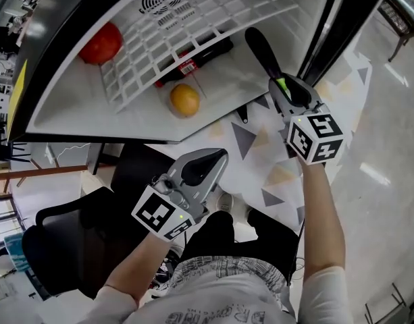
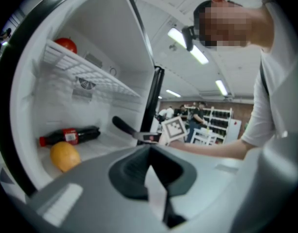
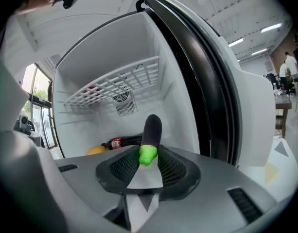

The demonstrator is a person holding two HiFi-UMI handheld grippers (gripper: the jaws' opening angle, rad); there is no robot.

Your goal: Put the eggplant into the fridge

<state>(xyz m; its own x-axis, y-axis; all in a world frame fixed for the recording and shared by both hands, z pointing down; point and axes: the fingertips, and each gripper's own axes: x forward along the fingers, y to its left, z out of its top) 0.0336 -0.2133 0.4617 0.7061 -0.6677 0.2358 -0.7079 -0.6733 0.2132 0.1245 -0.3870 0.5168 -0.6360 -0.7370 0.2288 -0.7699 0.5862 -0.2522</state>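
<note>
A dark purple eggplant [image 1: 262, 51] with a green stem [image 3: 148, 155] sticks out of my right gripper [image 1: 281, 86], which is shut on its stem end. Its tip reaches into the lower compartment of the open fridge [image 1: 213, 117], just inside the front edge on the right. In the right gripper view the eggplant [image 3: 151, 130] points at the fridge's back wall. My left gripper [image 1: 215, 156] hangs lower, in front of the fridge, shut with nothing in it. The left gripper view shows the eggplant [image 2: 123, 125] from the side, above the fridge floor.
On the fridge floor lie an orange [image 1: 184, 100] and a cola bottle [image 1: 194, 61]. A red fruit [image 1: 100, 43] sits on the white wire shelf [image 1: 193, 22]. The fridge door [image 1: 343, 20] stands open at the right. A black chair [image 1: 61, 238] is at lower left.
</note>
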